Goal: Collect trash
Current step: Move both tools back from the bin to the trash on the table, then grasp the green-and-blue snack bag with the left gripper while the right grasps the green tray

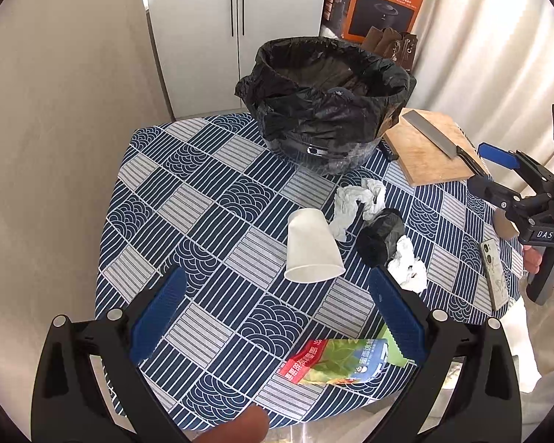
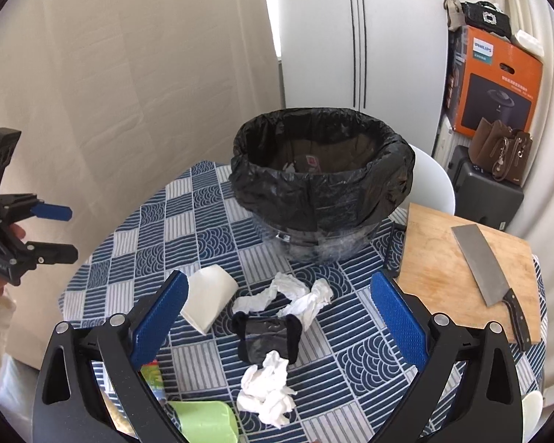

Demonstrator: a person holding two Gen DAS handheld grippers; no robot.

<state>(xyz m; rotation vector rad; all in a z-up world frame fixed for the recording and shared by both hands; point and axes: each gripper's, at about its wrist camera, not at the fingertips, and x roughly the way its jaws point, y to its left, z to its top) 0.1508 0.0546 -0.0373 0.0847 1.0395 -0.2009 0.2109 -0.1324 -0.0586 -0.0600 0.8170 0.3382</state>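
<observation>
Both my left gripper (image 1: 277, 317) and my right gripper (image 2: 279, 319) hang above the desk (image 1: 210, 199) with fingers spread wide and nothing between them. Most of the trash is not yet collected: the white paper cup (image 1: 312, 247) on its side, the crumpled tissue (image 2: 267, 395), another tissue wad (image 2: 295, 297), the black wrapper (image 2: 267, 336) and the snack packet (image 1: 336, 360) all lie loose. The lined bin (image 2: 321, 184) stands at the far edge; a scrap or two seems to sit inside, though its dark interior is hard to read.

White paper cup (image 1: 313, 247) (blue-patterned tablecloth (image 1: 203, 199))
</observation>
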